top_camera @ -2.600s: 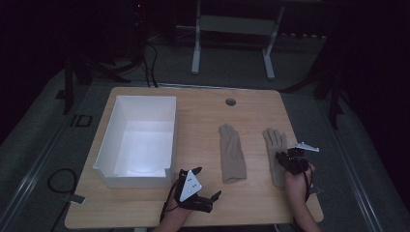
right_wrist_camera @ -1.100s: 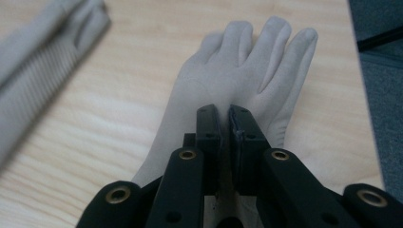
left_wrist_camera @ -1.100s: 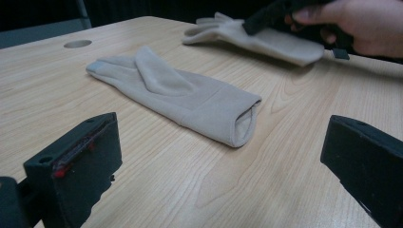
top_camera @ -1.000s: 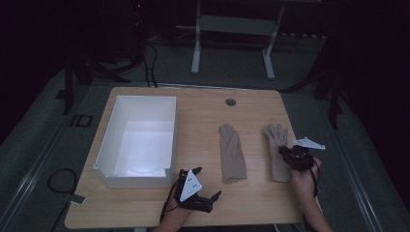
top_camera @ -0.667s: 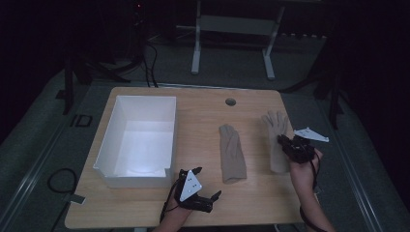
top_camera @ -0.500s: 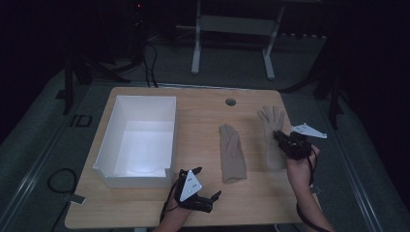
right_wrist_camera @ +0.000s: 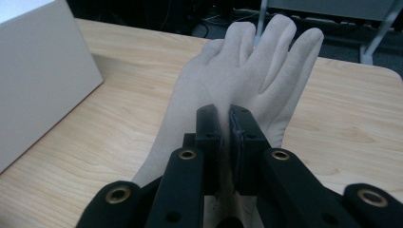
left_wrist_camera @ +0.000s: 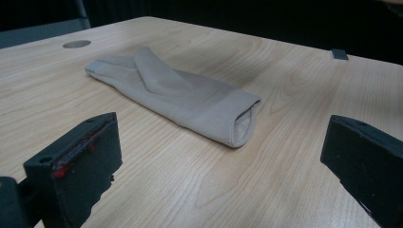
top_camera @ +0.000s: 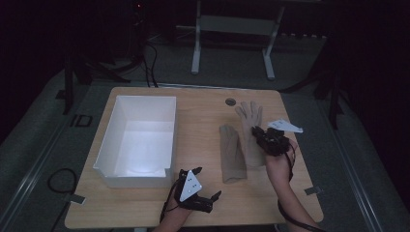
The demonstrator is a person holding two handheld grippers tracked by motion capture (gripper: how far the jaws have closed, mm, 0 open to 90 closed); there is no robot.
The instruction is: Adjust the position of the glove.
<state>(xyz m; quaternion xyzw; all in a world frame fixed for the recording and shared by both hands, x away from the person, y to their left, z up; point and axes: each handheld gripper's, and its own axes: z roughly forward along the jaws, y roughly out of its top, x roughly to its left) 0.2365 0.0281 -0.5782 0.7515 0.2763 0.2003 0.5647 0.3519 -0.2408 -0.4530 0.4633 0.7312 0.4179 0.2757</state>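
Two beige gloves are on the wooden table (top_camera: 198, 121). One glove (top_camera: 232, 153) lies folded flat near the middle; in the left gripper view this folded glove (left_wrist_camera: 180, 95) lies ahead of the jaws. My left gripper (top_camera: 212, 199) rests near the front edge, and its jaws (left_wrist_camera: 218, 142) stand wide open with nothing between them. My right gripper (top_camera: 263, 137) is shut on the second glove (top_camera: 250, 120) near its palm and holds it above the table. In the right gripper view the jaws (right_wrist_camera: 224, 121) pinch the fabric, with the glove's fingers (right_wrist_camera: 266, 52) spread beyond them.
A white open box (top_camera: 138, 140) stands on the left half of the table; its wall (right_wrist_camera: 38, 80) shows at the left of the right gripper view. A round grommet (top_camera: 230, 102) sits near the far edge. Metal stand legs (top_camera: 232, 43) stand on the floor beyond.
My right gripper has moved away from the front edge and leftward, rising, with the glove carried along. The left gripper and the folded glove have stayed put.
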